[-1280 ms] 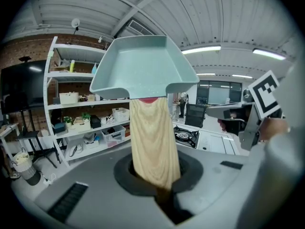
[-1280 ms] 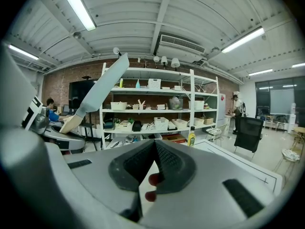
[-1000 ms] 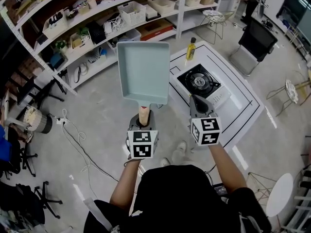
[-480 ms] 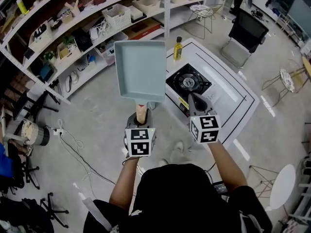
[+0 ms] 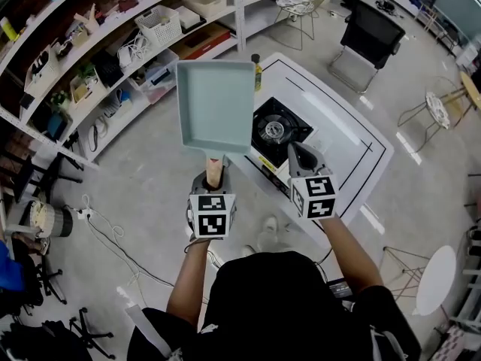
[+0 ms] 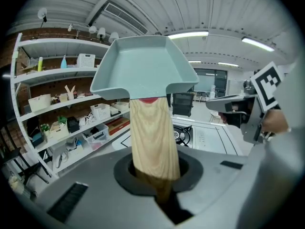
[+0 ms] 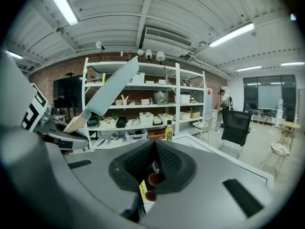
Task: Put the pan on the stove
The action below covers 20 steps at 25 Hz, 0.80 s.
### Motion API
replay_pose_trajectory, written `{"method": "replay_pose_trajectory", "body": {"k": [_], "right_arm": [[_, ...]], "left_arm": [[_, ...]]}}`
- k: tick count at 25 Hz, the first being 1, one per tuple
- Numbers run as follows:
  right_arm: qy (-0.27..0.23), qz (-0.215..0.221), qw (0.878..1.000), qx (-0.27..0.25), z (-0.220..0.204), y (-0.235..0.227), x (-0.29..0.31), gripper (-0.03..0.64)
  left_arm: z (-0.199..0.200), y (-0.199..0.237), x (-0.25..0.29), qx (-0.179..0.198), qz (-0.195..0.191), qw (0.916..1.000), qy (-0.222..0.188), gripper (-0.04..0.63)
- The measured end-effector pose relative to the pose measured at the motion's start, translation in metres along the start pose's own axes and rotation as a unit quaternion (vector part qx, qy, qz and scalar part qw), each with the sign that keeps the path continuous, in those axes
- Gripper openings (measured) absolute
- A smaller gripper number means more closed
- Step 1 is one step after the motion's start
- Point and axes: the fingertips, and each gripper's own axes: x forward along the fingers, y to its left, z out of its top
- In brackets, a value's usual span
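Note:
A pale blue-grey rectangular pan (image 5: 214,104) with a wooden handle (image 5: 215,173) is held up in the air, left of the stove. My left gripper (image 5: 213,180) is shut on that handle; in the left gripper view the handle (image 6: 152,137) rises from between the jaws to the pan (image 6: 143,68). The black single-burner gas stove (image 5: 274,130) sits on a low white table (image 5: 338,138), its burner bare. My right gripper (image 5: 299,156) hovers over the stove's near edge, shut and empty. The right gripper view shows the pan (image 7: 114,87) tilted at the left.
A yellow oil bottle (image 5: 257,64) stands on the table's far corner behind the stove. Long shelves (image 5: 113,43) with bins and boxes run along the back left. A black chair (image 5: 366,40) and a wire stool (image 5: 294,6) stand beyond the table. Cables lie on the floor (image 5: 113,239).
The person has stepped closer to the table: the stove and bottle have slid left and nearer under the grippers. The pan stays gripped at the same height; the right gripper stays shut.

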Motion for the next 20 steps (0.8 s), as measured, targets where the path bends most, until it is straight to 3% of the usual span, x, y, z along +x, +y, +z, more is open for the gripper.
{"method": "replay_pose_trajectory", "body": {"k": [11,20], "right_arm": [[0.020,-0.024,0.999,0.021,-0.017,-0.050,0.019,0.000],[0.039,-0.030,0.998,0.030,-0.034,-0.071,0.036,0.001]], "left_arm": [[-0.003,-0.018,0.059,0.035,-0.033,0.9971,0.059,0.021],[-0.019,-0.029,0.095,0.099,-0.055,0.9862,0.121,0.021]]}}
